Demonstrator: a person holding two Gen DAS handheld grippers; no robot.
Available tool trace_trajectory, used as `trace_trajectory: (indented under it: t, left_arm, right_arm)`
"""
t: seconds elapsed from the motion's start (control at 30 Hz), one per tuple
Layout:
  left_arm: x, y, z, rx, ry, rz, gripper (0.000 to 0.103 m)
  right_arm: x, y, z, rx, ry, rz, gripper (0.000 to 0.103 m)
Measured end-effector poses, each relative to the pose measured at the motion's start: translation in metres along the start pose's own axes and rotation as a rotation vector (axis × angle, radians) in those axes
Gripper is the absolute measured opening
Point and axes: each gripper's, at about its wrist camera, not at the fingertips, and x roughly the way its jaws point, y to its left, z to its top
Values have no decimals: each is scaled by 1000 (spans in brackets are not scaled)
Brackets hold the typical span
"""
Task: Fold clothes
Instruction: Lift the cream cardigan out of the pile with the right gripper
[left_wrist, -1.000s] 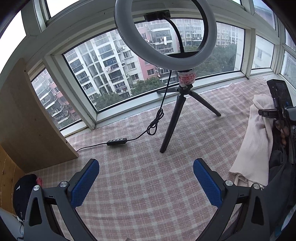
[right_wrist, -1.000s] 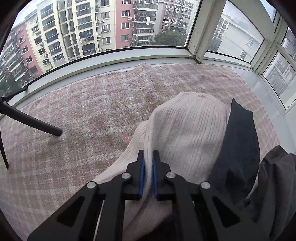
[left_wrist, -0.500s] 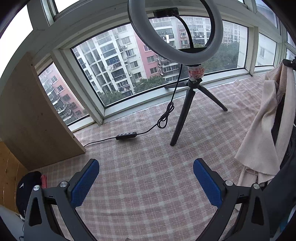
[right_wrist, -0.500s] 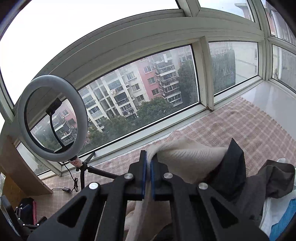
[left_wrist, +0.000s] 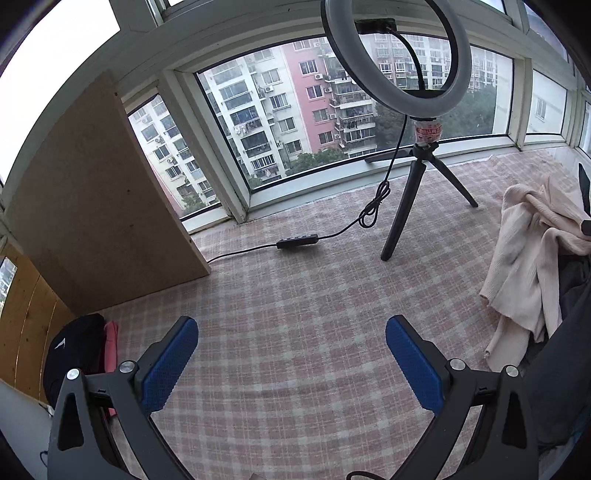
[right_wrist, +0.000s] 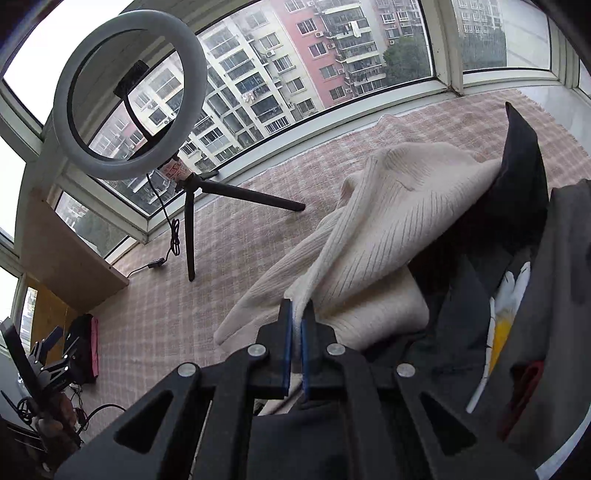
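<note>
The right gripper (right_wrist: 294, 328) is pinched tight on a fold of the cream sweater (right_wrist: 399, 206). The sweater hangs from its blue pads and drapes away onto the checked cloth (right_wrist: 155, 306), with dark clothes (right_wrist: 524, 177) just beside it on the right. The left gripper (left_wrist: 291, 360) is spread wide and holds nothing. It hovers over the bare cloth (left_wrist: 295, 295), well apart from the sweater (left_wrist: 524, 251), which lies at the far right. A ring light (left_wrist: 391, 55) stands far back by the window.

Ring light (left_wrist: 391, 55) on black tripod (left_wrist: 424, 192), cord with inline remote (left_wrist: 297, 241) across plaid cloth (left_wrist: 295, 314); wooden board (left_wrist: 92, 199) left.
</note>
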Motion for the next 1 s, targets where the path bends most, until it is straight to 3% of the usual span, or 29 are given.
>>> trace_trajectory:
  t: [0.1,0.17,0.2,0.23,0.27,0.37,0.47,0.67,0.7,0.73,0.77,0.87,1.0]
  left_arm:
    - [2,7,-8,-6,22,8,102]
    - [3,9,-11,-7,33,12,102]
    - [4,10,-12,-8,37,13,102]
    - [4,11,-13,-9,38,14,102]
    - [3,11,-13,-9,35,14,102]
    - [0,12,-12,-6,25,19,102]
    - [-2,18,-14,-12,20,25,102]
    - [-7,38,-22,-37,14,33,102]
    - [-8,42,-23,-41,13,34,102]
    - [-9,45,-24,-45,12,36,102]
    - [-9,48,-25,-49,11,37,102]
    - [-12,58,-29,-62,8,42,102]
    - [-15,72,-34,-78,5,47,102]
  right_arm:
    - [15,6,-34,-14,88,12,5]
    - [4,-3,-27,22,48,-44,15]
    - [-3,-6,-18,36,14,-81,34]
    - [-7,-7,-6,32,-23,-124,59]
    - [-10,-7,8,22,-60,-171,66]
    - [-9,-5,47,15,-116,-262,70]
    - [24,-3,73,-33,-74,-297,77]
    - [135,-12,81,-109,166,-473,77]
    - [147,-15,76,-142,189,-490,68]
    - [151,-18,70,-170,201,-484,31]
    - [145,-24,67,-155,186,-444,21]
    - [101,-43,72,-15,71,-257,17]
    - [-5,-44,92,134,-155,-88,13]
